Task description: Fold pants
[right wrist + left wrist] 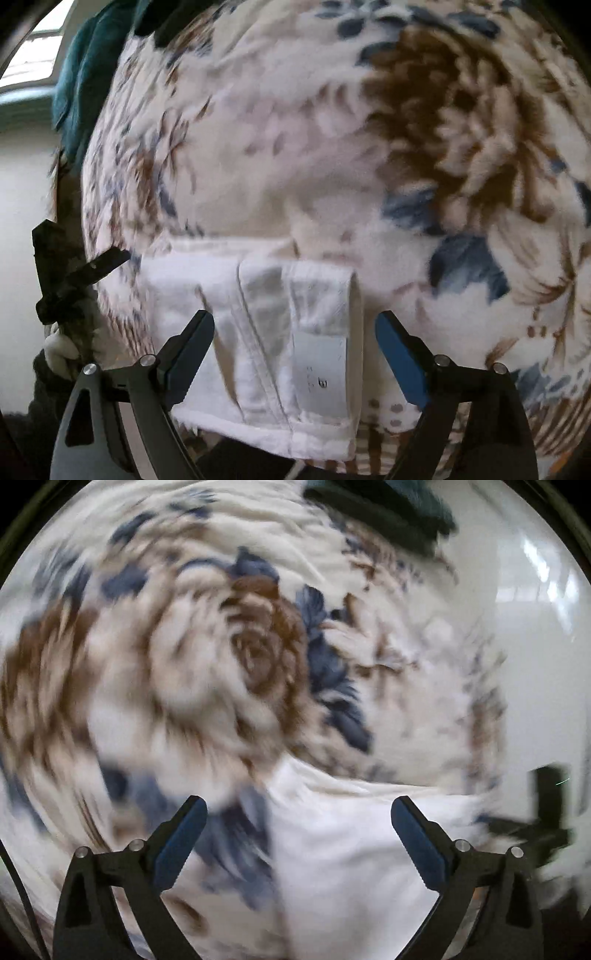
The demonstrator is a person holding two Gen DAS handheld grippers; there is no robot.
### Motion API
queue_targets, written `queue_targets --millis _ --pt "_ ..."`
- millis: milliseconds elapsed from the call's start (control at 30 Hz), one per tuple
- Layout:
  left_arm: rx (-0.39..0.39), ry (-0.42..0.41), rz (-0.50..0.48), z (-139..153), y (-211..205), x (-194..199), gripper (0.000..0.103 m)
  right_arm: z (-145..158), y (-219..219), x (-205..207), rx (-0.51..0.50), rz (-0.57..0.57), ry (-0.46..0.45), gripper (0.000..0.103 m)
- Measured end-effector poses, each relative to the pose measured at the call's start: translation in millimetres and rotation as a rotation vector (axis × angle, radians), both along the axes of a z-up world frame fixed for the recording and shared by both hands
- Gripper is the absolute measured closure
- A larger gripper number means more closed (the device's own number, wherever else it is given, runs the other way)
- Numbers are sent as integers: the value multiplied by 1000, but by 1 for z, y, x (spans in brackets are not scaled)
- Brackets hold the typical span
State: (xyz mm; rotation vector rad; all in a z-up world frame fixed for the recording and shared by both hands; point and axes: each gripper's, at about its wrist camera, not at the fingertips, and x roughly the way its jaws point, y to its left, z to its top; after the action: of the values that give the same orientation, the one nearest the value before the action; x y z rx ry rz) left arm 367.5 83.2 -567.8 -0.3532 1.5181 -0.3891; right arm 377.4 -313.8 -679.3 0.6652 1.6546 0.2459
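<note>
The folded white cotton pants (pixel 266 332) lay as a compact rectangular bundle on the floral blanket, directly below and between the fingers of the right gripper (pixel 294 354). A pale rectangular label (pixel 320 373) with small dark print faced up on the top layer, toward the gripper's right-hand finger. A thick stitched seam ran lengthwise down the bundle beside the label. The near edge of the bundle sat close to the blanket's edge.

The right gripper's jaws stood wide apart, one either side of the bundle, pads clear of the cloth; nothing was clamped.

In the left wrist view, heavily blurred, the same white pants (pixel 351 849) showed as a smooth white patch under and ahead of the left gripper (pixel 299 834). Its jaws also stood fully apart, with nothing between the blue pads (pixel 181 842). Contact with the cloth could not be judged through the blur.

The cream plush blanket printed with brown and blue flowers (pixel 369 147) covered the whole surface beyond both grippers. A dark teal garment (pixel 85 81) lay heaped at the far left of the right gripper's view; the same dark heap (pixel 391 513) sat far ahead and to the right of the left gripper. A black gripper-like object (pixel 62 280) showed at the blanket's left edge, beside the right gripper.
</note>
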Motion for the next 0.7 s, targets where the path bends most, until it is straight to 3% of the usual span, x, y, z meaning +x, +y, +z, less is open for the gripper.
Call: queue_targets --millis 33,167,267,333,433,467,533,667,700 --pt "-63 26 36 -3 0 -18 0 -5 1 -3 13 15 10 11" --pt "-156 115 69 -30 -12 -58 0 -47 10 -23 125 58 77 10" --pt "-230 188 125 -59 -24 -82 1 -72 16 -32 229 40 69 2" --pt "-224 188 118 -62 -37 -87 2 -77 21 -32 269 45 33 1" --pt "-215 163 77 -50 -48 -88 2 -68 39 -32 457 90 -7 1" --pt "-230 161 80 -48 -47 -87 2 -62 49 -31 470 153 -33 1" --pt "-243 169 75 -52 -49 -87 2 -71 62 -31 376 243 -18 7" --pt "-240 178 46 -58 -54 -82 3 -90 66 -26 380 165 44 7" --pt "-246 173 40 -56 -56 -81 3 -86 63 -27 399 139 37 18"
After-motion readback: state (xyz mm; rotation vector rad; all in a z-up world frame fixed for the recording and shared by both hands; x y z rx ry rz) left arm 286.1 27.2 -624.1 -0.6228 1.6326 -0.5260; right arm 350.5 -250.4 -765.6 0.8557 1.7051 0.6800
